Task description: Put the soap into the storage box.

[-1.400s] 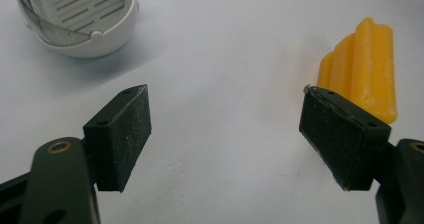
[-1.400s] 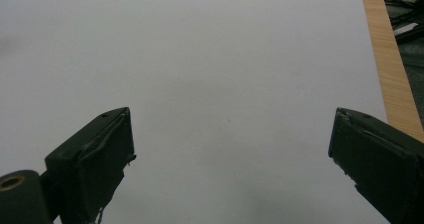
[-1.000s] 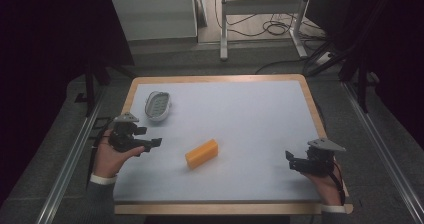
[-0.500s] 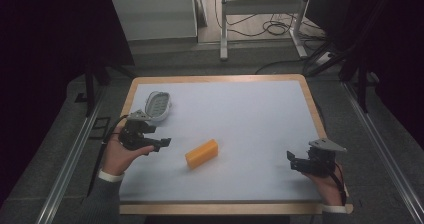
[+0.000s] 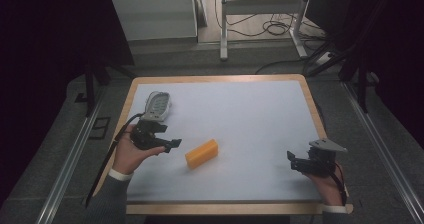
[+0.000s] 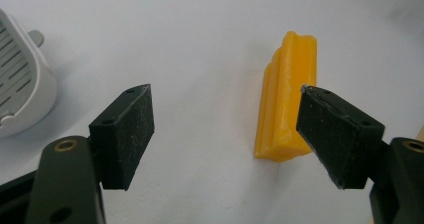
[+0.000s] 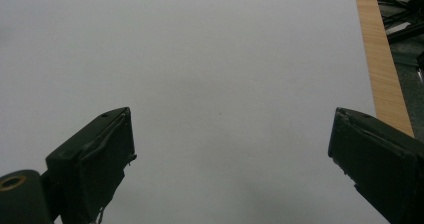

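The white slotted dish (image 5: 157, 105) is sitting near the far left corner of the white table top (image 5: 240, 119). In the left gripper view its ribbed inside (image 6: 17, 79) is showing, and the part in view is holding nothing.

The yellow ridged block (image 5: 202, 153) is lying flat on the table top, left of centre, nearer the person's edge than the far edge, well apart from the dish.

The left gripper (image 5: 172, 145) is hovering just left of the block, between the dish and the block, pointing toward the block. In the left gripper view its jaws are standing wide apart, with nothing between the pads. The block (image 6: 287, 96) is lying just ahead of the right-hand pad (image 6: 340, 134), which is overlapping the block's near end; contact cannot be confirmed.

The right gripper (image 5: 291, 159) is resting near the front right of the table. In the right gripper view its jaws are spread wide over bare table top, gripping nothing, with the wooden table edge (image 7: 382, 59) running along the right.
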Tool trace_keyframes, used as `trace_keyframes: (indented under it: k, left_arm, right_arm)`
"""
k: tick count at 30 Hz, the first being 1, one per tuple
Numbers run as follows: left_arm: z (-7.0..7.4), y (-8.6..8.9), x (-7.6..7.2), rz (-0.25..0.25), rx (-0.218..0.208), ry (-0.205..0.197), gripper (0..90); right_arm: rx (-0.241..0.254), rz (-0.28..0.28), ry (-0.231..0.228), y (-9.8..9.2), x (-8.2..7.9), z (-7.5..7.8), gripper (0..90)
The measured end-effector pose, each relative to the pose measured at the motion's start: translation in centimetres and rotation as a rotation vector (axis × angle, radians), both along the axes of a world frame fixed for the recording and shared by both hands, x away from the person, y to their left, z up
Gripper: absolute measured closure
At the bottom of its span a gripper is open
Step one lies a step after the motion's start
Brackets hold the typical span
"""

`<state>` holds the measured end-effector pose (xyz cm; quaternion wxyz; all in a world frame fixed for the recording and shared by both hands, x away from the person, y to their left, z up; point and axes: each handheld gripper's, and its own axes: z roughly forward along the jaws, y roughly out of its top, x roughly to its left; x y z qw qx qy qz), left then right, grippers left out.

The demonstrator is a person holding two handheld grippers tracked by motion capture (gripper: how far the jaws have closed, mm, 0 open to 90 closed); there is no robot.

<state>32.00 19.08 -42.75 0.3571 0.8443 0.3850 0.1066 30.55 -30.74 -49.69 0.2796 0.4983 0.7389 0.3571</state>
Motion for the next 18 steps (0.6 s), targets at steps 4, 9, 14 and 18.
trace_keyframes:
  k: [4, 9, 14, 18]
  left_arm:
    - [0.0, -1.0, 0.2, -0.023, 0.012, 0.005, 23.5]
    - [0.2, -2.1, 0.2, -0.046, 0.022, -0.001, 24.3]
    - [0.1, -2.9, 0.4, -0.066, 0.036, 0.01, 24.3]
    - [-0.2, -3.6, 0.5, -0.08, 0.048, 0.03, 24.3]
  right_arm:
    - [-0.002, -0.001, 0.0, -0.1, 0.0, 0.0, 4.6]
    - [0.0, 0.0, -0.002, -0.1, 0.0, 0.0, 4.6]
    - [0.0, 0.0, -0.001, -0.1, -0.1, 0.1, 4.6]
    - [-0.001, 0.0, 0.0, -0.1, -0.1, 0.1, 4.6]
